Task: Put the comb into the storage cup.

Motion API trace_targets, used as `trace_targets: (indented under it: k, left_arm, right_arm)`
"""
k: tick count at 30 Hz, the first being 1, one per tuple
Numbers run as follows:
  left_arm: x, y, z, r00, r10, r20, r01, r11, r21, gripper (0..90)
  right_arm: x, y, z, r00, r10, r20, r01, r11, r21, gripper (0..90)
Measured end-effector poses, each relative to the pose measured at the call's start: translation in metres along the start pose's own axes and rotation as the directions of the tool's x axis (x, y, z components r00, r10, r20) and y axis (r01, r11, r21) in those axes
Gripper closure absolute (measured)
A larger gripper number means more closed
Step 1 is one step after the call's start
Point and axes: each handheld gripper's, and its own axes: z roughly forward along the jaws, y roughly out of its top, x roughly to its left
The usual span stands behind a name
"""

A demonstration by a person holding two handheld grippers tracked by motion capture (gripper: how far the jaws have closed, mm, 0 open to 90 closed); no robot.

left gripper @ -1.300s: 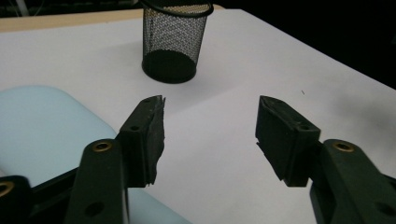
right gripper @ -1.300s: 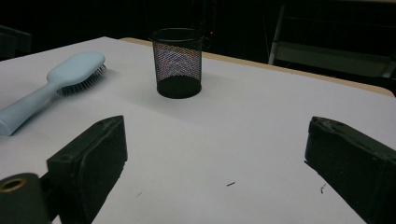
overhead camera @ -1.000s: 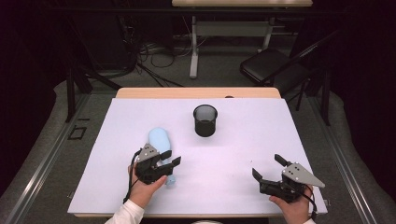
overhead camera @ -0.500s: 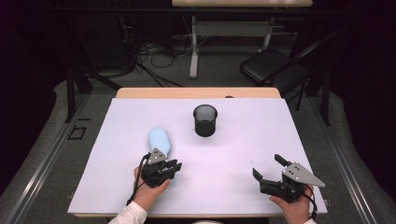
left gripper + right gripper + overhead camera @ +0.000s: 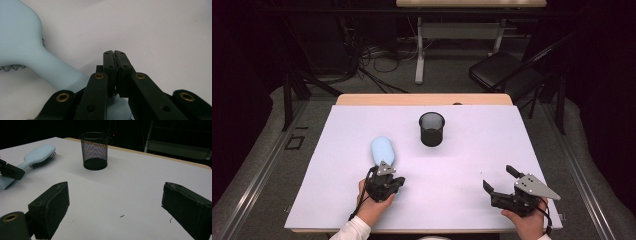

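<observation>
Moved: left hand-held gripper has drawn back toward the near edge, from partway up the brush's handle to its end; its jaws have just been closing and now sit pressed together with nothing between them.
Brush: pale blue, flat on the counter, bristles down, head pointing away from the person; in the left gripper view the handle runs beside and under the jaws, not between them.
Right hand-held gripper: jaws spread wide, empty, low over the near right part of the counter, well apart from the brush; in the same spot as before.
Cup: black mesh, upright, mid-counter toward the far side, unmoved.
Open room: bare white surface between the two grippers, around the cup, and out to the right and far edges.
Edges: left hand near the front edge; right hand at the front right corner.
Hard to tell: whether the left gripper touches the handle end, which its body covers.
</observation>
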Motion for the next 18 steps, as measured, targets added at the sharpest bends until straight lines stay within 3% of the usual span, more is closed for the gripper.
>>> trace_targets:
  k: [5, 18]
  left_arm:
    - [-0.0004, -0.0005, 0.0013, 0.9999, -0.005, -0.009, 0.005, 0.9999, 0.014, 89.5]
    - [-0.0054, -0.0005, 0.0026, 0.9989, 0.038, -0.026, -0.037, 0.9986, 0.039, 89.9]
  right_arm:
    - [0.0003, 0.0001, -0.0002, 1.0000, -0.002, -0.001, 0.002, 1.000, -0.001, 7.4]
    - [-0.0001, -0.0004, 0.0006, 1.0000, -0.005, -0.004, 0.005, 1.000, 0.002, 7.4]
